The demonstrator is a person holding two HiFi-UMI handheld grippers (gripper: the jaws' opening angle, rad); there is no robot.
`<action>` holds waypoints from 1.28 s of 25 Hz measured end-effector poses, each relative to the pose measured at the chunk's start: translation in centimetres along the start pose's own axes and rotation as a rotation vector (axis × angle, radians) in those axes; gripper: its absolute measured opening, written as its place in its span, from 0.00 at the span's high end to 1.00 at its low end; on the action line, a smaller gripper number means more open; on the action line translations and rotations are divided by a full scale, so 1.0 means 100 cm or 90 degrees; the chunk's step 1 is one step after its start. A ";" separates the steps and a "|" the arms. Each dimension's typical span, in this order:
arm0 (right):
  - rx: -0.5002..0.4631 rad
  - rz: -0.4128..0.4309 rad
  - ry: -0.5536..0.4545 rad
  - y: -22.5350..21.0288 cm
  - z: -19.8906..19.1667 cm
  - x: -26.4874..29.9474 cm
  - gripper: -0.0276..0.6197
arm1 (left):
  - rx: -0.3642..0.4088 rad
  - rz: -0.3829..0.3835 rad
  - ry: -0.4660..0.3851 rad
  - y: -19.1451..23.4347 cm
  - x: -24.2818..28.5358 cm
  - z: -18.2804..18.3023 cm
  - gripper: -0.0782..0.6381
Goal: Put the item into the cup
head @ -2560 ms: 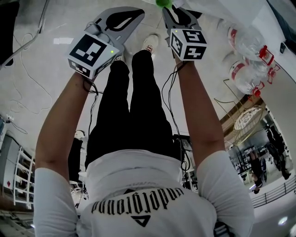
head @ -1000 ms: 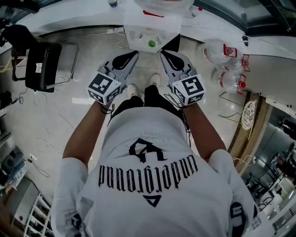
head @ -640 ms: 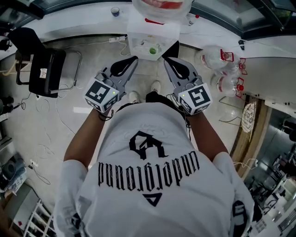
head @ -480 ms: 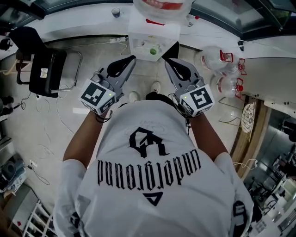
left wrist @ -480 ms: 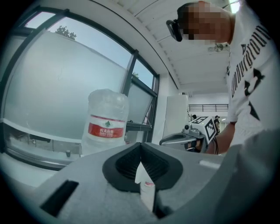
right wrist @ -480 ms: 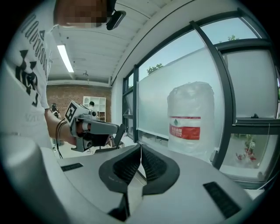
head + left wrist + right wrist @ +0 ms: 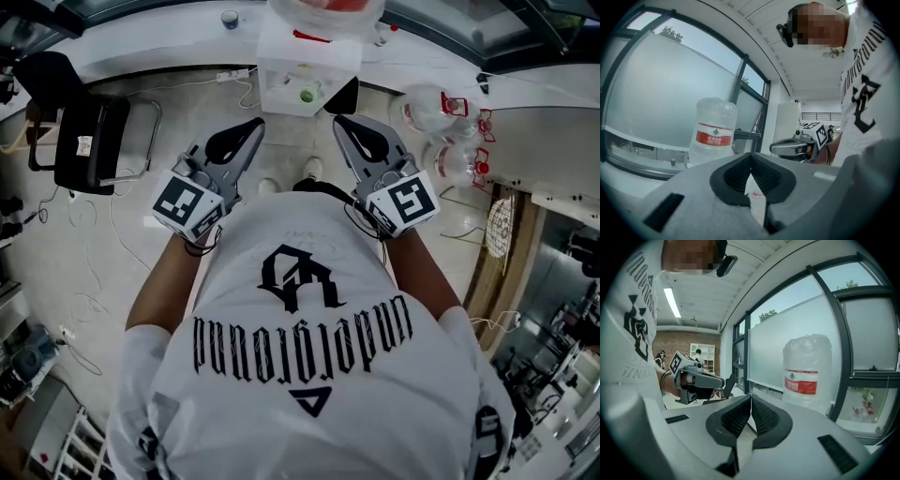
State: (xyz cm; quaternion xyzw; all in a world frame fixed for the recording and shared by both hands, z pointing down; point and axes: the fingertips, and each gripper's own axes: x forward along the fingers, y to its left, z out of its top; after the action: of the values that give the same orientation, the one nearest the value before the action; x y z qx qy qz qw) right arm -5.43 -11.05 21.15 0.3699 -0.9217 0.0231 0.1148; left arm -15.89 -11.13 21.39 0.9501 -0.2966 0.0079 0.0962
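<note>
— what containers are about, and what is in them?

— a small pale cup (image 7: 230,18) stands on the white ledge (image 7: 150,42), left of the white square box (image 7: 277,80). its inside looks dark, but what it holds i cannot tell. a big clear water jug with a red label (image 7: 715,136) sits above that box. two more clear jugs with red handles (image 7: 433,101) are off to my right.

— and the item?

— the small green round thing (image 7: 306,95) lies on the box, near its front edge and well apart from the cup. it looks round from here, so i can read no long axis and no heading.

— your fingers?

— my left gripper (image 7: 255,127) and my right gripper (image 7: 342,124) are each pinched together at the tips, with nothing between and touching nothing. both point towards the box, and the green thing lies ahead, between the two.
</note>
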 end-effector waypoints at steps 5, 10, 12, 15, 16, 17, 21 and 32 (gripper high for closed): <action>-0.001 0.008 0.003 -0.002 0.000 -0.013 0.93 | 0.012 -0.016 -0.010 -0.016 0.003 0.007 0.87; -0.002 0.028 0.007 -0.010 -0.008 -0.036 0.93 | 0.002 -0.015 -0.009 -0.036 0.011 0.005 0.87; -0.001 0.033 0.004 -0.015 -0.010 -0.050 0.93 | 0.002 -0.010 -0.005 -0.048 0.017 0.004 0.87; 0.006 0.045 0.000 -0.022 -0.016 -0.076 0.93 | 0.001 0.001 0.002 -0.072 0.030 0.002 0.87; 0.008 0.049 0.000 -0.023 -0.019 -0.086 0.93 | 0.003 0.003 0.005 -0.081 0.035 0.000 0.87; 0.008 0.053 0.001 -0.024 -0.023 -0.096 0.93 | 0.006 0.003 0.009 -0.091 0.041 -0.002 0.87; 0.006 0.070 0.005 -0.027 -0.041 -0.141 0.93 | 0.007 0.017 0.010 -0.132 0.059 -0.009 0.87; 0.015 0.120 0.000 -0.029 -0.073 -0.241 0.93 | -0.004 0.063 0.014 -0.235 0.076 -0.025 0.87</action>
State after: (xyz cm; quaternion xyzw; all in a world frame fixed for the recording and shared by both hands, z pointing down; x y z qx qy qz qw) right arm 14.87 4.09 22.58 0.2828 -0.9521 0.0448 0.1078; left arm 3.80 3.99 20.19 0.9340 -0.3419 0.0225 0.1018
